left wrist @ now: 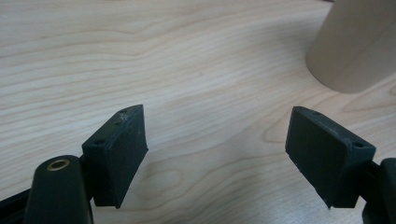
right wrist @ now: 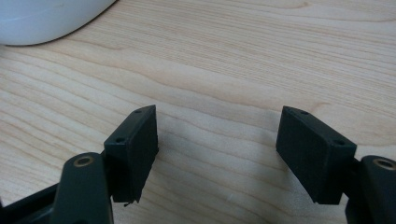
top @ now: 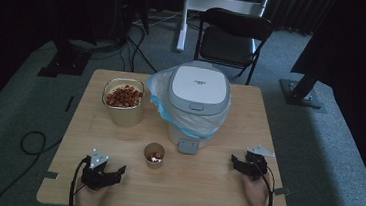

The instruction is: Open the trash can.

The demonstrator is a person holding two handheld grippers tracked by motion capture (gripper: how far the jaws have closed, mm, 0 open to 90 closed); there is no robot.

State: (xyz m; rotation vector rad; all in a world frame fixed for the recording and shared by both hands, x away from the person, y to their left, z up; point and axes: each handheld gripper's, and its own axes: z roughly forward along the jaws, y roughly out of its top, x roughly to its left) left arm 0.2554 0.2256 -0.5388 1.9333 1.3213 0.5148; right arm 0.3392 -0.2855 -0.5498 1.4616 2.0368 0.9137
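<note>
Both grippers sit spread with nothing between them. Left gripper (top: 114, 173) is nearer the small paper cup (top: 154, 155), which stands upright near the table's middle, just right and slightly farther.

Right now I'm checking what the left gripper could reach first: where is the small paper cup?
In the high view the small paper cup stands near the table's front middle, just front-left of the white bin and to the right of the left gripper.
</note>
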